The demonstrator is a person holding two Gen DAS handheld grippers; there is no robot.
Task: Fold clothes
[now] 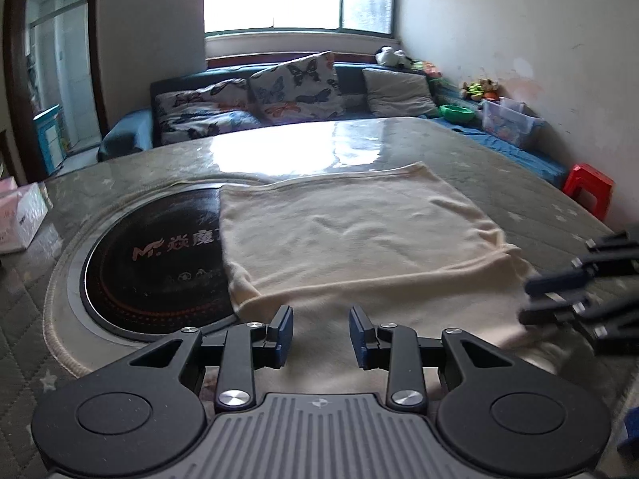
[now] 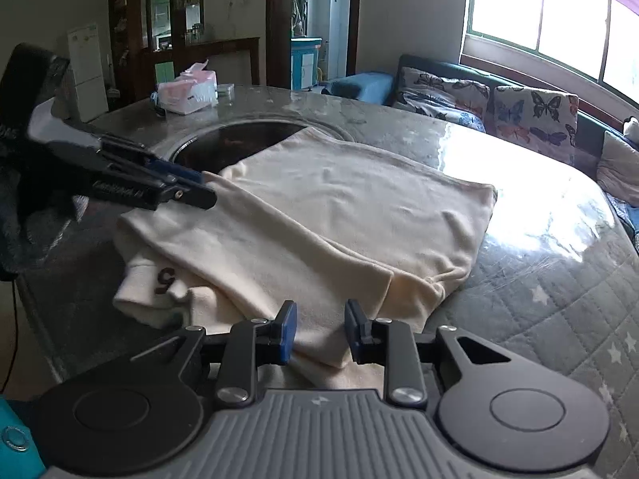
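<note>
A cream garment [image 1: 351, 231] lies partly folded on the table, its upper layer folded over the lower one. In the right wrist view the garment [image 2: 319, 215] shows a sleeve cuff with a dark number at the near left. My left gripper [image 1: 320, 333] is open, just above the garment's near edge, holding nothing. It also shows in the right wrist view [image 2: 199, 187], at the garment's left edge. My right gripper [image 2: 319, 329] is open over the garment's near corner. It also shows in the left wrist view [image 1: 531, 299], at the garment's right edge.
The garment partly covers a round black induction hob [image 1: 159, 263] set in the quilted grey table [image 2: 539, 279]. A pink tissue box [image 2: 187, 92] stands at the far left of the table. A sofa with butterfly cushions [image 1: 295, 84] and a red stool [image 1: 589, 187] stand beyond.
</note>
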